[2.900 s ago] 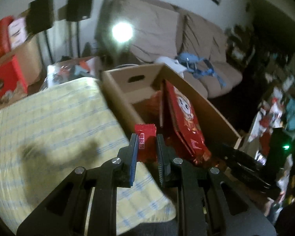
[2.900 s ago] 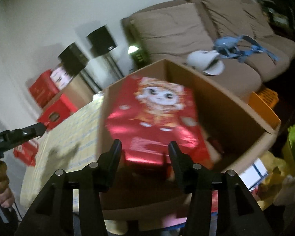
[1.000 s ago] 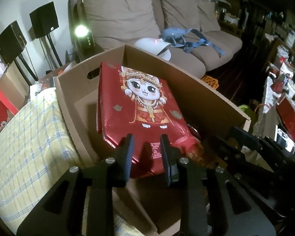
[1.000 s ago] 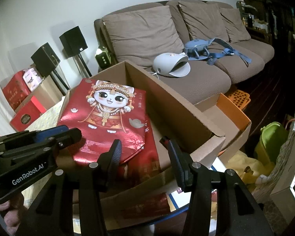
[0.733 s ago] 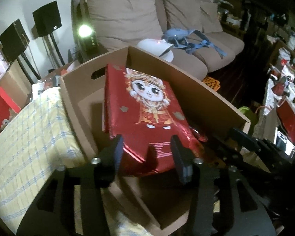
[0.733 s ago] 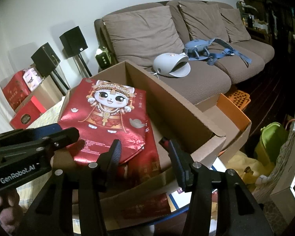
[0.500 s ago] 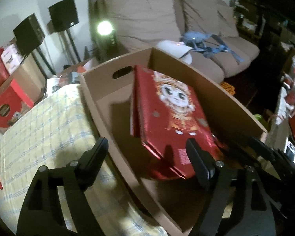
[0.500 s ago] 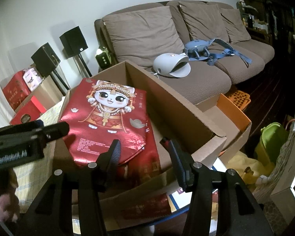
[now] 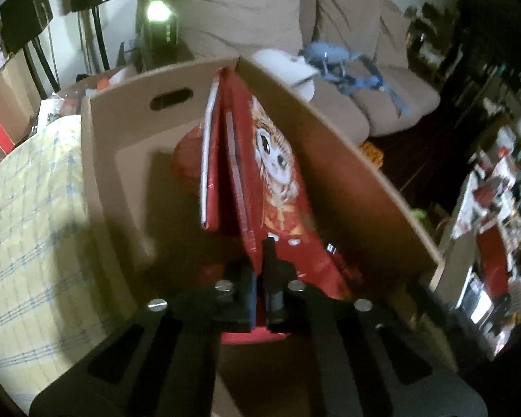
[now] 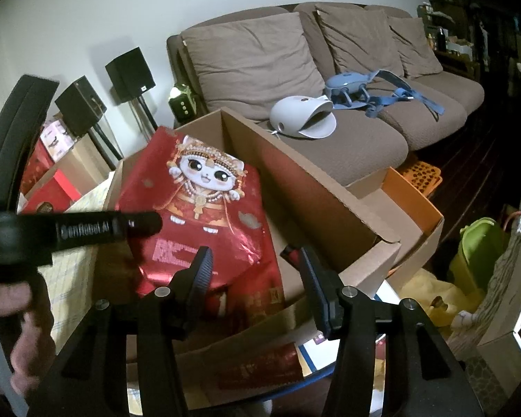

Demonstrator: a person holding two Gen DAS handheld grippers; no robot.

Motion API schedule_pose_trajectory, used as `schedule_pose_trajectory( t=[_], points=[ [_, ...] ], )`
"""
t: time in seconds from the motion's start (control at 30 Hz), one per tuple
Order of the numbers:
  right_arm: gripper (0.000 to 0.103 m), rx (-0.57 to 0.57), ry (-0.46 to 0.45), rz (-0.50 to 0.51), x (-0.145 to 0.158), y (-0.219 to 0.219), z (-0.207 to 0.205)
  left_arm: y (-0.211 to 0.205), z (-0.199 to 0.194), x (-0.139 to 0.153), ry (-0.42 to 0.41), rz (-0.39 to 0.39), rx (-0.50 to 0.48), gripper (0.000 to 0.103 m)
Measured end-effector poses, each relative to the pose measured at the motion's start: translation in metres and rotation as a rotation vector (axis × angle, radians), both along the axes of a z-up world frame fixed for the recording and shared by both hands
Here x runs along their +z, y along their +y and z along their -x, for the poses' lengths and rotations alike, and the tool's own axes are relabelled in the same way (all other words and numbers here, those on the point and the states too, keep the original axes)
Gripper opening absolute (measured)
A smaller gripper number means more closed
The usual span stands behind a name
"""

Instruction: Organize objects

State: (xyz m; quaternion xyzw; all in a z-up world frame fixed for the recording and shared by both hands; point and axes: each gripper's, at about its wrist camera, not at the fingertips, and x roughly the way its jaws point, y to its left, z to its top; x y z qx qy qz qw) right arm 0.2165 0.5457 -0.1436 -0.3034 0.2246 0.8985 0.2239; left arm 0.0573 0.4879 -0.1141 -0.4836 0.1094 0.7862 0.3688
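A red foil bag with a cartoon cat stands on edge in the open cardboard box, beside another flat red pack. My left gripper is shut on the cat bag's lower edge, and red foil shows between and below its fingers. In the right wrist view the cat bag leans up out of the box. The left gripper reaches it from the left, held by a hand. My right gripper hangs open above the box's near wall, holding nothing.
A yellow checked cloth covers the table left of the box. Behind stand a brown sofa with a white device and blue straps, plus black speakers. An orange crate and green bag sit at the right.
My left gripper opened wide, shifted across the box, then shut on the cat bag's lower edge. The bag went from lying flat to standing on edge. The right gripper stayed put.
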Motion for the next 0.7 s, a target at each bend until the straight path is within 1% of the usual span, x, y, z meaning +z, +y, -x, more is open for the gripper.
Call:
schedule_pose_trajectory(
  t=[0.07,0.17,0.27,0.33,0.4,0.43,0.47,0.53,0.57,0.6,0.63,0.7],
  points=[
    [0.052,0.0,0.001,0.001,0.0,0.0,0.0,0.002,0.01,0.007,-0.017,-0.041,0.013,0.002],
    [0.052,0.001,0.003,0.004,0.0,0.001,0.0,0.002,0.033,0.021,-0.024,-0.107,0.089,0.002],
    [0.052,0.001,0.001,0.001,0.0,0.001,0.001,0.005,0.048,0.03,-0.006,-0.131,0.162,0.002],
    [0.053,0.001,-0.002,-0.004,0.0,0.001,0.003,0.019,0.048,0.028,0.003,-0.1,0.14,0.002],
    [0.053,0.002,-0.003,-0.006,0.0,0.001,0.004,0.038,0.043,0.019,-0.001,-0.053,0.08,0.004],
    [0.053,0.004,-0.002,-0.005,-0.001,0.001,0.003,0.046,0.041,0.013,-0.019,-0.024,0.05,0.007],
    [0.053,0.006,-0.001,-0.005,-0.001,0.002,0.003,0.054,0.039,0.006,-0.065,0.004,0.014,0.008],
    [0.053,0.006,0.002,-0.001,-0.002,0.004,0.002,0.055,0.037,0.003,-0.106,0.004,-0.004,0.017],
    [0.053,0.007,0.002,-0.002,-0.002,0.004,0.002,0.05,0.036,0.007,-0.104,-0.008,-0.004,0.022],
    [0.053,0.008,0.001,-0.003,-0.002,0.004,0.002,0.043,0.036,0.013,-0.09,-0.019,0.001,0.035],
    [0.053,0.008,0.001,-0.003,-0.002,0.005,0.002,0.03,0.037,0.021,-0.065,-0.039,0.009,0.051],
    [0.053,0.009,0.002,-0.002,-0.002,0.005,0.002,0.001,0.037,0.033,-0.043,-0.091,0.021,0.065]
  ],
)
